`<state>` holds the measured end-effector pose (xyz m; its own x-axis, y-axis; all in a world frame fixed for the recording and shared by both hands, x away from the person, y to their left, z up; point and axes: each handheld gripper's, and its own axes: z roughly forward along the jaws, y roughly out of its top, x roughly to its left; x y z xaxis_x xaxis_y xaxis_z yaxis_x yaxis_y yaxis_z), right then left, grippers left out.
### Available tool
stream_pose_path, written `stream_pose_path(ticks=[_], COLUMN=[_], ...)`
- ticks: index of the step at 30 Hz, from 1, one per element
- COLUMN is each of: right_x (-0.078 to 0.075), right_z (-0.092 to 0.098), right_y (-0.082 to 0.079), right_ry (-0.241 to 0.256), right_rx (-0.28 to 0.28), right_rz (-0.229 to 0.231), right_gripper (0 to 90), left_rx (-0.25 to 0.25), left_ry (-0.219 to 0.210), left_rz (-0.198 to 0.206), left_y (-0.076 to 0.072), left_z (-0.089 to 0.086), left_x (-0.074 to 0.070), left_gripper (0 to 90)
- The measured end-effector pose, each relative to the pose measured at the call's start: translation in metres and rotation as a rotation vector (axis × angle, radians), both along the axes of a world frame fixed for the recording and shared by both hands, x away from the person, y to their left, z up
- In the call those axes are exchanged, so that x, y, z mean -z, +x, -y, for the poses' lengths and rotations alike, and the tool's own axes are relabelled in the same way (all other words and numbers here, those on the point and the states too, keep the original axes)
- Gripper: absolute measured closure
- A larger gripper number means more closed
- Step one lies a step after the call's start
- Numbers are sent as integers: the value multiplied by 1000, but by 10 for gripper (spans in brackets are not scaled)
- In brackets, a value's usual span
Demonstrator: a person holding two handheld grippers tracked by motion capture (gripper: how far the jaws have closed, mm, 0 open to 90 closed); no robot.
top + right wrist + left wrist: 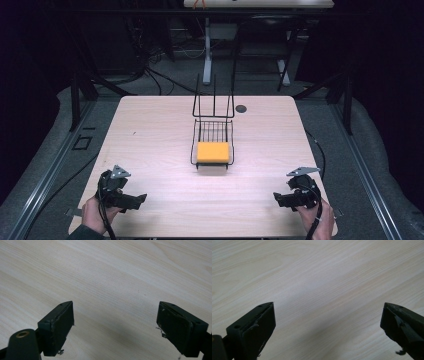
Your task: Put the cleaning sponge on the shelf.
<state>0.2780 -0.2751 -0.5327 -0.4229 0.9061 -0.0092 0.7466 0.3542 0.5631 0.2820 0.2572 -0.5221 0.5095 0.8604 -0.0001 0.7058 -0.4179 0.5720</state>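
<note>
Tongs both idle at near corners of the bench (150, 130): left tongs (142, 198) near the front-left edge, right tongs (276, 197) near the front-right edge, each held low in a hand and pointing inward. Jaws stand wide apart on both, nothing between them; left gripper view and right gripper view look down on bare wood grain past the spread black pads. Orange sponge (213, 152) lies flat in the front end of the black wire basket (212, 131), mid-bench, well apart from either pair of tongs; basket's tall wire back rises at the far side. Dark round spot (241, 108) sits just right of that back. Likely step: reach in for the sponge. To do it well, probably bring one pair of tongs in from the near side, above the low front rim, jaws kept wide until they straddle the sponge's short sides, then close gently since it looks soft and will squash. Other tongs could steady the basket wall so the light frame doesn't slide or tip. Risk: catching a jaw on the wire rim, or pinching sponge plus wire together.
</note>
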Motion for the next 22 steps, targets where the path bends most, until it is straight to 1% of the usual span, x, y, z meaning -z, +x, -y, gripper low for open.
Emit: stream_pose_path(ticks=[1, 2, 3, 5, 6, 10, 12, 13, 15, 18, 20, 22], right_x=[0, 0, 0, 0, 0, 2, 3, 3, 2, 2, 1, 2], right_z=[0, 0, 0, 0, 0, 0, 1, 1, 1, 0, 0, 0], right_y=[0, 0, 0, 0, 0, 2, 3, 3, 3, 2, 2, 3], right_ry=[2, 0, 2, 0, -2, -3, -4, 0, -5, -3, -2, -1], right_rx=[0, 1, 1, 0, -1, -7, -9, -8, -14, -11, -12, -13], right_rz=[0, -5, -7, -9, -11, -17, -23, -17, -22, -16, -17, -13], right_gripper=[141, 141, 141, 141, 141, 141, 141, 141, 141, 141, 140, 140], left_rx=[1, 14, 16, 36, 39, 45, 47, 47, 55, 67, 78, 78], left_ry=[1, 4, 7, 9, 6, 1, 0, -8, -4, -7, -13, -20], left_rz=[6, -6, -15, -37, -41, -38, -45, -45, -47, -48, -44, -35], left_y=[0, -1, 0, 2, 2, 5, 7, 8, 8, 8, 8, 7], left_z=[-1, -2, -2, -1, -1, -1, -2, -2, -2, -1, -1, -1], left_x=[2, 5, 8, 10, 11, 11, 12, 13, 13, 14, 13, 12], left_gripper=[1, 1, 1, 1, 2, 2, 3, 2, 3, 2, 2, 1])
